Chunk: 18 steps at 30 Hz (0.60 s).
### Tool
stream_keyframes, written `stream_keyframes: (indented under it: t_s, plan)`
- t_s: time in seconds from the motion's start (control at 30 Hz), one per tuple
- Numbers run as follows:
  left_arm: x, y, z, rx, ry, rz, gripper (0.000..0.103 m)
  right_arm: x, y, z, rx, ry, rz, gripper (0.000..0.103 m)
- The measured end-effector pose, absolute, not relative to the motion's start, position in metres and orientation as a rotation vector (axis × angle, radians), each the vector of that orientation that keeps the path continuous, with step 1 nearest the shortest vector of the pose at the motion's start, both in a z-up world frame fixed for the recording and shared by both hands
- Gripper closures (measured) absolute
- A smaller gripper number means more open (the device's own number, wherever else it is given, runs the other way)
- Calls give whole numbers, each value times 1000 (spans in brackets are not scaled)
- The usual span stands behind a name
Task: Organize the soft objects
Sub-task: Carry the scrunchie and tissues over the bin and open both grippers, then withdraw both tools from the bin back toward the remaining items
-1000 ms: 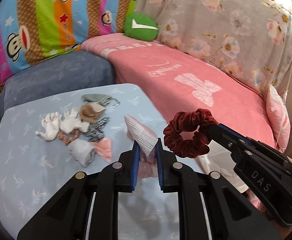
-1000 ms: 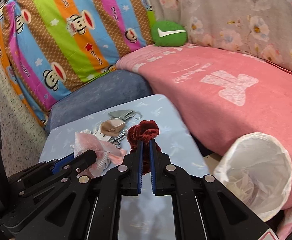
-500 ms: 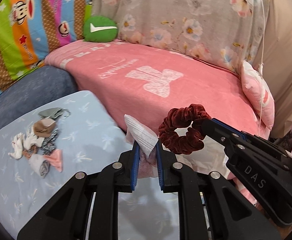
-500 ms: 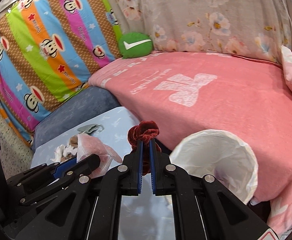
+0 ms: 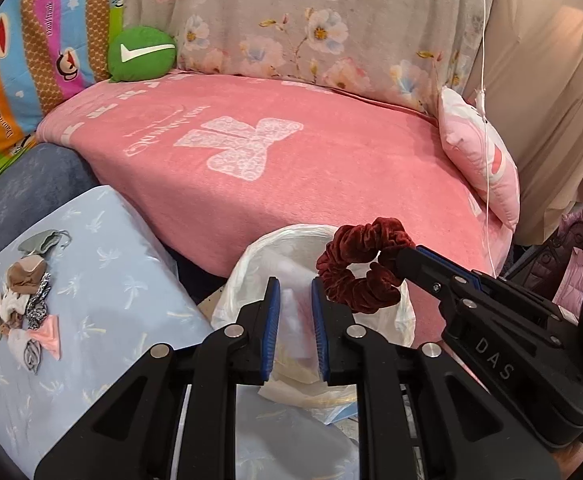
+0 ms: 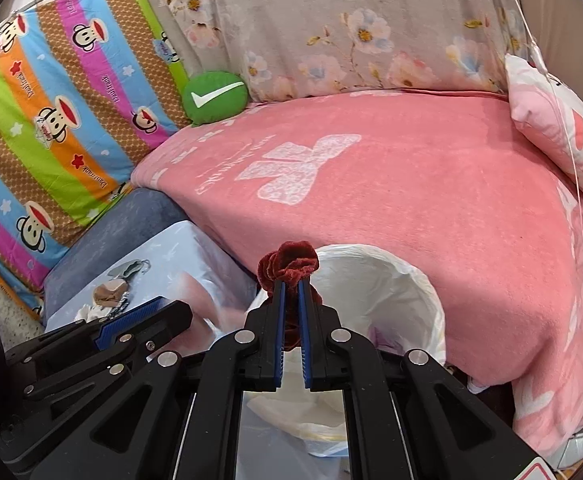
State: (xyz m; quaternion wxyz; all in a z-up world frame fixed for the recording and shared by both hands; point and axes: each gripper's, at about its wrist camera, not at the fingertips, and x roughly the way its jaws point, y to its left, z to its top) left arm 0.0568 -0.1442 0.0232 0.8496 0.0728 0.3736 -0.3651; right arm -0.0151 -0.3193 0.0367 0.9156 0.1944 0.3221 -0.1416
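My left gripper [image 5: 293,286] hangs over the white-lined bin [image 5: 240,280] with its jaws apart. A pale pink packet [image 5: 293,320] shows only as a blur between and below the fingers, with no grip on it. In the right wrist view the same packet [image 6: 197,292] is a pink smear beside the left gripper [image 6: 147,314]. My right gripper [image 6: 290,286] is shut on a dark red velvet scrunchie [image 6: 291,264] just above the bin [image 6: 415,280]. From the left wrist the scrunchie [image 5: 355,280] loops off the right gripper [image 5: 409,258], over the bin's right side.
A pile of small soft items [image 5: 27,304] lies on the light blue table [image 5: 111,300] at the left. Behind the bin runs a pink blanket [image 5: 291,168], with a green round cushion [image 5: 141,54] and a pink pillow [image 5: 479,164]. A white cord [image 5: 485,120] hangs at right.
Both grippers swung right from over the table to above the bin. The pink packet, held upright in the left jaws before, has slipped down out of them. The scrunchie stays held.
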Motion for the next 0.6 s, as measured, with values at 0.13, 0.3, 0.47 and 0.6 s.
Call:
stream_keyframes:
  t_s: [0.13, 0.3, 0.47, 0.6]
  plan:
    - [57, -155, 21, 167, 802, -774, 82, -18, -329, 34, 408, 663, -307, 97]
    - [55, -157, 22, 166, 783, -749, 50, -19, -334, 32, 410, 663, -316, 96]
    - [57, -156, 22, 168, 779, -734, 49, -19, -331, 34, 402, 654, -325, 92]
    - [59, -152, 21, 163, 782, -722, 49, -17, -328, 34, 398, 657, -317, 92]
